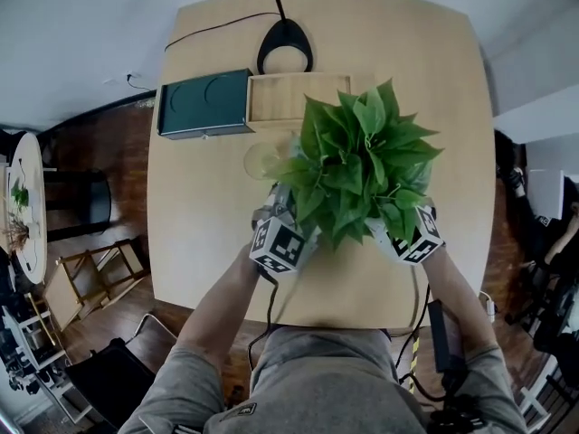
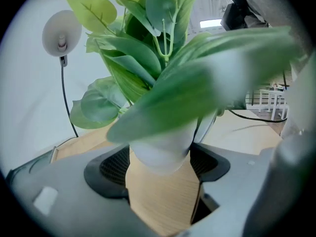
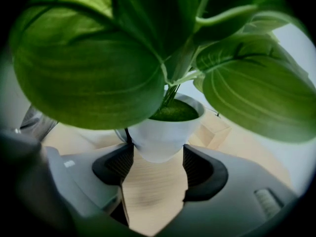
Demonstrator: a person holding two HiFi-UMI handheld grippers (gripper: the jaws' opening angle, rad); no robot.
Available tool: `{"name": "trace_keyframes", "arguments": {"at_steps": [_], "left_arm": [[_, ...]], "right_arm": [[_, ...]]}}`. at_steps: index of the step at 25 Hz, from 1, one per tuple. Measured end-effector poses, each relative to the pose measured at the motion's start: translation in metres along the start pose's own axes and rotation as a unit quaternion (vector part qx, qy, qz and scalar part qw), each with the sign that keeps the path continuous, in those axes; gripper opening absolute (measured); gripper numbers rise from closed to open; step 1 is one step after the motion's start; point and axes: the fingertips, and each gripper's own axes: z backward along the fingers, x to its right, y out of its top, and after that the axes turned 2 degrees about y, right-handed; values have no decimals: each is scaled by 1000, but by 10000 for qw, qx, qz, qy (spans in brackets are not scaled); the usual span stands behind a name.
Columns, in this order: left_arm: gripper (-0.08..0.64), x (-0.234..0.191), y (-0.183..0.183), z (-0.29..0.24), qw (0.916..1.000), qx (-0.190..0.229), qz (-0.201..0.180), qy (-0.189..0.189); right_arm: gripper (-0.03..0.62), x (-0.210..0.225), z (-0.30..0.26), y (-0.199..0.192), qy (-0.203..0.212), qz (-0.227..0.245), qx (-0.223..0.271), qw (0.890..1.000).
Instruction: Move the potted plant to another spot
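Pale wooden table (image 1: 208, 242) fills the middle of the head view, dark floorboards down its left side, and the potted plant (image 1: 362, 165) sits just right of centre, over the near half of the tabletop. Big bushy thing: broad, glossy, bright green leaves with pale veins, fanning out wide enough to hide the pot from above. Down in the right gripper view there's the white pot (image 3: 160, 132), smooth, tapering to a rounded base, with a green mossy top (image 3: 174, 111) where the stems rise.

Upper left of the plant, a dark green box (image 1: 204, 104) lies flat, with a shallow wooden tray (image 1: 294, 98) touching its right side. Behind the tray, a black lamp base (image 1: 285, 43) with its cord trailing left.

Now the grip. Left gripper (image 2: 160, 157) has its black pads set wide, one on each side of the pot's lower end, pressing on it. Right gripper (image 3: 157, 164) likewise, clamped on the base from the other side. Bare table wood shows under the pot in both gripper views.
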Motion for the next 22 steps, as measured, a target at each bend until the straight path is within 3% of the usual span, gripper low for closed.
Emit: {"name": "trace_keyframes", "arguments": {"at_steps": [4, 8, 16, 22], "left_arm": [[379, 5, 14, 0, 9998, 41, -160, 109], [379, -14, 49, 14, 9991, 196, -263, 275], [379, -30, 98, 50, 9987, 392, -52, 331], [379, -33, 108, 63, 9978, 370, -133, 534]], "right_arm": [[320, 2, 13, 2, -65, 91, 126, 9999], [319, 20, 31, 37, -167, 324, 180, 9992], [318, 25, 61, 93, -150, 508, 254, 9983], [314, 23, 69, 110, -135, 655, 450, 9967]]}}
